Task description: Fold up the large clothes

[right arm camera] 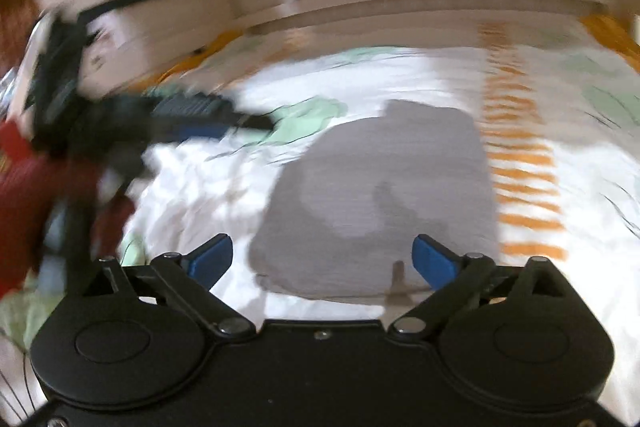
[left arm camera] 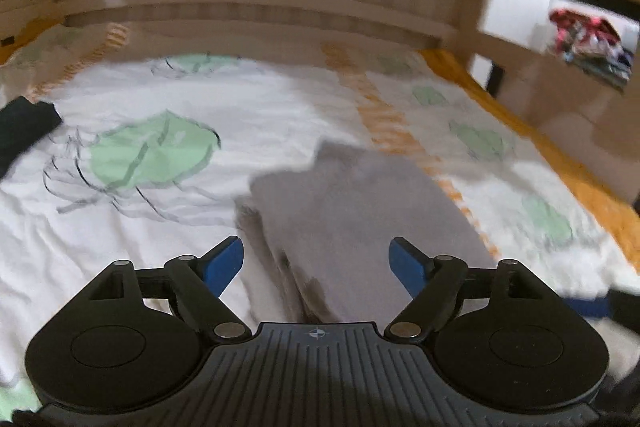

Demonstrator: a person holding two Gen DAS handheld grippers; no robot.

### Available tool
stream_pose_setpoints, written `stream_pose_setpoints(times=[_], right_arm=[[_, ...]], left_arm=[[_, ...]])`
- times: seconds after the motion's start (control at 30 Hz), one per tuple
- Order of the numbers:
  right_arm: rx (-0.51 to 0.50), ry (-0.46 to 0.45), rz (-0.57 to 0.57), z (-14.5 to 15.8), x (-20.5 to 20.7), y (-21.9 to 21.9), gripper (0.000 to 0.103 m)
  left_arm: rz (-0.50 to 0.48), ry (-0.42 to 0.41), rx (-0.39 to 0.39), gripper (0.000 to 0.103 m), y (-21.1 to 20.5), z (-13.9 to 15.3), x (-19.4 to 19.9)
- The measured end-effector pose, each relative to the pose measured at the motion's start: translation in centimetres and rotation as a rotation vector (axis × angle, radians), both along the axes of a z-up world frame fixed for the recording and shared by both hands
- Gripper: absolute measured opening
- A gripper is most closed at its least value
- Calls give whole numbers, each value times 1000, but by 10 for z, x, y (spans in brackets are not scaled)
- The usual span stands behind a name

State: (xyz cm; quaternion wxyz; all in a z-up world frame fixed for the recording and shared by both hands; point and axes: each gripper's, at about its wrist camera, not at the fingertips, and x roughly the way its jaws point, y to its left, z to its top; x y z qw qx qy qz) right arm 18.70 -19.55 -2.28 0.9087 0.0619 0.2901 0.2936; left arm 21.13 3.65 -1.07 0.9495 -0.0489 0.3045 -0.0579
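Item: grey garment (left arm camera: 360, 211), folded flat on the printed bedsheet (left arm camera: 120, 247), centre of both views. Judged soft, light, limp; best pinched at a folded edge or corner. Left gripper (left arm camera: 316, 259) and right gripper (right arm camera: 322, 257): jaws spread wide, nothing held. Containers: none discernible.

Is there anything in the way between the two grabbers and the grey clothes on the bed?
Nothing visible. The folded grey garment lies right ahead of the open left gripper and the open right gripper, with only bedsheet around it. The dark cloth sits off to the side.
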Motion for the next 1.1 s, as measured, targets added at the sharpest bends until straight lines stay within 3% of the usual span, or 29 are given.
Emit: stream_pose_setpoints(times=[0.2,0.3,0.47,0.63,0.73,0.93,1.1], right_arm=[[36,14,-84,8,-15,-26,98],[33,5,-96,13,-19,-29,99],[30,10,-137,15,-20,-37,101],[-66,67,-243,17,-15,-30,102],[-66,88,-254,15,-16,-32,102],[-34,47,-248,21,-28,-38,102],[-33,-5,-249,31,-42,-40,102]], left_arm=[[112,173,0,79,15,-60,10],[148,194,-46,81,31,-73,1],[157,153,-36,81,32,-60,-14],[161,76,-11,81,14,-33,-48],[189,46,-6,81,2,-17,-66],[294,70,82,81,-20,6,-86],[278,72,96,81,-30,15,-107]])
